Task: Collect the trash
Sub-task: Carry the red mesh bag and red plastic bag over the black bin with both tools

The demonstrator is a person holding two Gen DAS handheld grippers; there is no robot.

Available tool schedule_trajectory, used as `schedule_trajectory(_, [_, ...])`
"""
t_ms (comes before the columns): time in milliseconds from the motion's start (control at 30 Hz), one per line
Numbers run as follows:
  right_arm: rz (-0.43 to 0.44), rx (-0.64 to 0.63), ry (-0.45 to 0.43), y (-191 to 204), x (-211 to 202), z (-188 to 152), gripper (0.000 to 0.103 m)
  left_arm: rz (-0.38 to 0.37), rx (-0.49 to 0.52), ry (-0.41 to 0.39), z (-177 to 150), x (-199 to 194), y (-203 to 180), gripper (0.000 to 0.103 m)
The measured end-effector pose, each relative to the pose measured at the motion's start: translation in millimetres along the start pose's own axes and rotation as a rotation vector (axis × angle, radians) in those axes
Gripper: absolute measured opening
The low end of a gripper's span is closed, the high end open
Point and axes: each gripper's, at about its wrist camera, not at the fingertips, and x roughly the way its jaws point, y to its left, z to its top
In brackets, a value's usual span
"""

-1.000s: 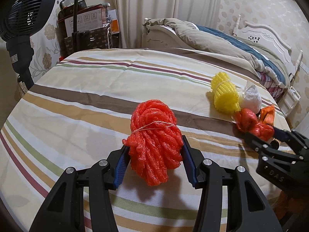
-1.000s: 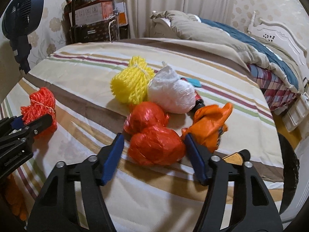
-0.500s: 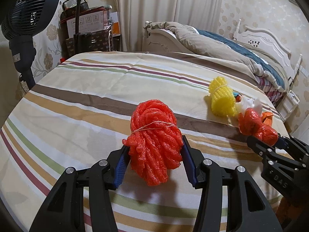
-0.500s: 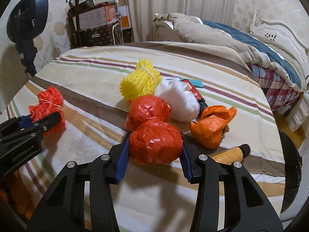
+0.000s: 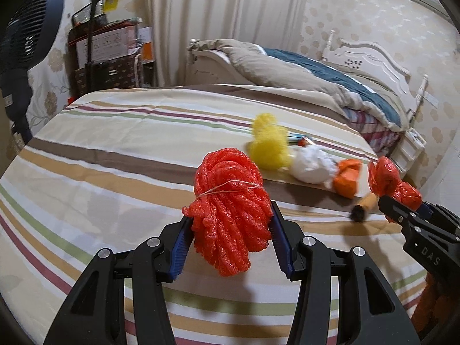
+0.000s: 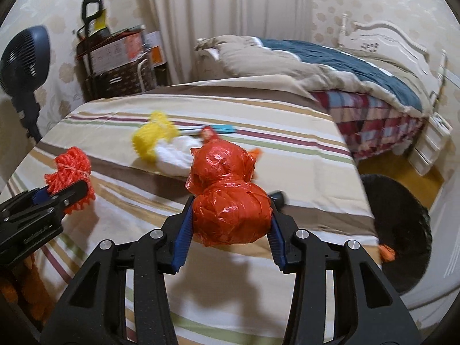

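- Already clamped at lower centre of the left wrist view: left gripper [image 5: 230,230] shut on the red foam-net bundle [image 5: 230,210], blue pads pressing both flanks, bundle tail dangling below the jaws, clear of the striped table cover [image 5: 100,155].
- Likewise at lower centre of the right wrist view: right gripper [image 6: 230,224] squeezing the lower lobe of the red plastic bag [image 6: 230,198], upper lobe standing free above the jaws.
- Likely risk: soft, crinkly film sliding out of the pads, since only one lobe was pinched; foam net compressing and slipping for the same reason.
- Further risk: the two loads colliding, grippers close side by side.
- Left lying mid-frame on the cover: yellow net bundle [image 5: 268,146], white wad [image 5: 312,165], orange bag [image 5: 348,176], dark-tipped handle [image 5: 365,207].
- Seen at right edge of the right view: black bin [image 6: 402,230], probably the drop point.
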Motion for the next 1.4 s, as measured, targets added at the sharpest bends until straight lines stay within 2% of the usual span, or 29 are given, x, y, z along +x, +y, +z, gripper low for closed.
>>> schedule_trajectory(633, [-0.225,0.224,-0.059,-139,-31,-27,0.044,-0.211,0.183,-0.012,6,14,-145,0.05])
schedule_trajectory(967, [-0.315,0.308,-0.045,-202,-22,-39,0.045,-0.269,0.289,-0.02,9,33,-219,0.051])
schedule_trajectory(1400, [-0.358,0.363,-0.027,-245,-7,-44,0.045,-0.306,0.374,-0.005,13,68,-289,0.051])
